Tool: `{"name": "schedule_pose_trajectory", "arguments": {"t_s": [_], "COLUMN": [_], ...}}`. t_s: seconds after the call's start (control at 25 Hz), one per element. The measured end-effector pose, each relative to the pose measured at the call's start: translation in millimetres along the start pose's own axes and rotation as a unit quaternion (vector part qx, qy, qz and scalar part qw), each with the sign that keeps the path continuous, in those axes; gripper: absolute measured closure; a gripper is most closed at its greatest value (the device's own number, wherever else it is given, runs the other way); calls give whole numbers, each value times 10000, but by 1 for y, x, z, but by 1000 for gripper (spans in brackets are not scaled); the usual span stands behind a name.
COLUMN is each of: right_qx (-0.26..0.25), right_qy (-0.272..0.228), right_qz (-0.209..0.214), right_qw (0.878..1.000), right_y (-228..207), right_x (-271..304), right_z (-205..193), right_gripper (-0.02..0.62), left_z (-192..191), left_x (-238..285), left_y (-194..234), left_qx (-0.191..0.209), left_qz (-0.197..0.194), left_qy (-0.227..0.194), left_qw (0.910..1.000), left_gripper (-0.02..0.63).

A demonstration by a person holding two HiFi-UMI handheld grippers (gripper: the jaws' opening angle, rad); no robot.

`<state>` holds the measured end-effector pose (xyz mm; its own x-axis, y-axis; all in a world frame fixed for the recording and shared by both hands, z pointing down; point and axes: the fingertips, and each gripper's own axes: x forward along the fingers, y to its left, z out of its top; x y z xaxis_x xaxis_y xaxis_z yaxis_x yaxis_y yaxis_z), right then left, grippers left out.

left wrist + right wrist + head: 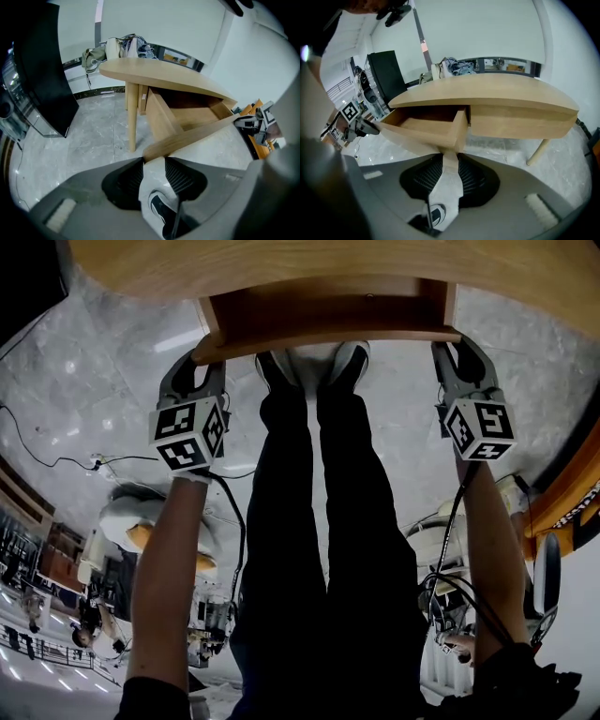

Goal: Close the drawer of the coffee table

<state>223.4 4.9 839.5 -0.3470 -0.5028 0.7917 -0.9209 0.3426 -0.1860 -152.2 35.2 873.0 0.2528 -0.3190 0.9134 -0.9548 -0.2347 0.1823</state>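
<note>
The wooden coffee table (281, 263) has its drawer (328, 310) pulled out towards me. Its front panel (328, 337) runs between my two grippers. My left gripper (199, 367) is at the panel's left end. In the left gripper view (153, 161) only the fingertips pinch the corner of the panel (197, 133). My right gripper (459, 352) is at the right end. In the right gripper view (450, 161) the end of the panel (412, 136) reaches in between the ribbed pads, which press on it.
My legs and shoes (314, 362) stand just under the drawer front on the grey marble floor. A round table leg (132, 117) stands left of the drawer, another (539, 150) at the far right. A black panel (42, 70) stands at the left. Cables (56, 460) lie on the floor.
</note>
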Motion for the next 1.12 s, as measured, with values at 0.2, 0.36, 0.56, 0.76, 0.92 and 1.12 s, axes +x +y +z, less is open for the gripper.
{"name": "schedule_pose_trajectory", "arguments": {"t_s": [0.2,0.36,0.56,0.76,0.92,1.12], "right_qx": [606,1005,1763,2612,3029,3077], "right_qy": [-271,-463,-686,-1060,-1279,-1491], "right_qz": [-132,-174,-119,87,283,479], "right_qw": [9977,9937,9819,9594,9440,9385], "right_y": [-9,-12,-17,-12,-9,-17], "right_x": [19,29,31,42,56,59], "right_z": [22,36,44,58,70,82], "right_gripper": [488,488,488,571,571,574], "left_z": [24,42,59,72,82,96], "left_x": [11,16,19,23,30,33], "left_y": [10,19,20,26,36,32], "left_qx": [-100,-121,-23,-68,-123,-134], "left_qz": [36,66,101,156,169,207], "left_qy": [-241,-361,-334,-394,-456,-618], "left_qw": [9997,9993,9994,9991,9987,9978], "left_gripper": [451,451,451,451,451,451]}}
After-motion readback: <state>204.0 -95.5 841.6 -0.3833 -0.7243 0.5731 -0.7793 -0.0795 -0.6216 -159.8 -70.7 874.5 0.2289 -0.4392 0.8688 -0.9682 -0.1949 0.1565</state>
